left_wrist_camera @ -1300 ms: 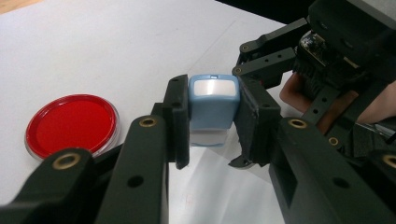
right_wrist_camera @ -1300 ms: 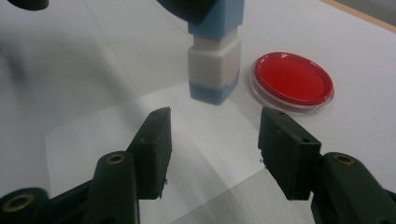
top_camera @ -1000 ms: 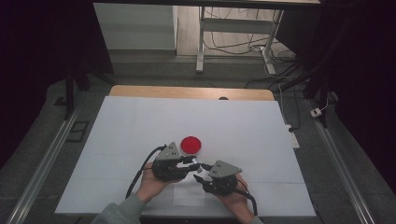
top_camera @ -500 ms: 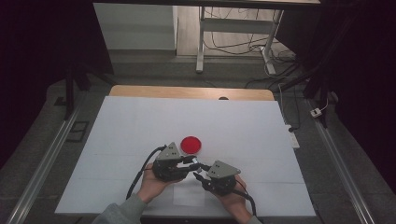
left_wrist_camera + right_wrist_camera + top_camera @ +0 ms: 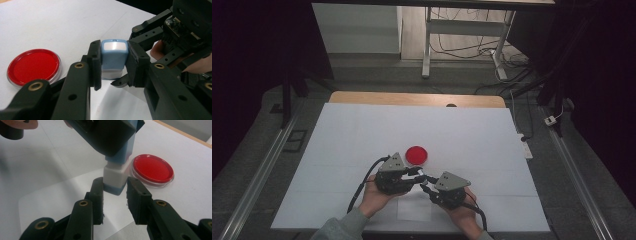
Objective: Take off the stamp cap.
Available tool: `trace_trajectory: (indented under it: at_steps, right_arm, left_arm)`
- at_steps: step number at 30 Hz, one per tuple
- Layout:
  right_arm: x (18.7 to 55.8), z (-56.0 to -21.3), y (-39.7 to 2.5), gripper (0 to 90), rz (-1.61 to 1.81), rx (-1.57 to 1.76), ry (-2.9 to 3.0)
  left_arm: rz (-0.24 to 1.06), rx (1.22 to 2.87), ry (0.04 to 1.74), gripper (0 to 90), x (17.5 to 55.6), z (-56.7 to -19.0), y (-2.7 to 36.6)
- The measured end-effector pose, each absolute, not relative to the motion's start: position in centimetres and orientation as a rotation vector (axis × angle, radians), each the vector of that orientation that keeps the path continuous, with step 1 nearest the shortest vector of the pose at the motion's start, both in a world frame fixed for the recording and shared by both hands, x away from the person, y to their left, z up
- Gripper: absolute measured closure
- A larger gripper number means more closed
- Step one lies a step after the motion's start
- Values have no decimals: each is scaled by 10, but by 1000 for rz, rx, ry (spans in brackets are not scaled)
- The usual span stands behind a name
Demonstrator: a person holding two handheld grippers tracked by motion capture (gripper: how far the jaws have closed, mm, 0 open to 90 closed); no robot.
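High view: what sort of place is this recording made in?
Probably a lab or workshop recording bench: a white-covered table, floor rails alongside it, and loose cables under a metal stand behind.

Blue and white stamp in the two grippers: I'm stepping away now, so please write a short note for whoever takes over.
Left gripper: shut on the light-blue plastic body of the small blue and white stamp, held upright just above the table.
Right gripper: open, jaws either side of the stamp's white lower section and blue base, not yet gripping.
Round red ink pad in a clear dish: on the white table, just beyond the grippers, untouched.
A white sheet of paper lies under the stamp.
Done: stamp lifted and presented. Left, probably: close the right jaws on the base and pull it off.
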State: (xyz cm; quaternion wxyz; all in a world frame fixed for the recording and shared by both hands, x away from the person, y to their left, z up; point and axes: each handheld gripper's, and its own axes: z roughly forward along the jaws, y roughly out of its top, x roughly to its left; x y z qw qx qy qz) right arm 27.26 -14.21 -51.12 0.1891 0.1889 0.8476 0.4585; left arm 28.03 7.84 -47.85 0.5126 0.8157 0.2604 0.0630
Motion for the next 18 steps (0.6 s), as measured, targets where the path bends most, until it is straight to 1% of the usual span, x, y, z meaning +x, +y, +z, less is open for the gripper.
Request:
trace_trajectory:
  at_steps: [14,18]
  right_arm:
    - [278,-505,-151,560,1377,424,2456]
    - [278,-506,-151,566,1376,407,2474]
  left_arm:
    - [84,1983,455,673,283,-473,90]
    - [85,1994,446,673,283,-473,90]
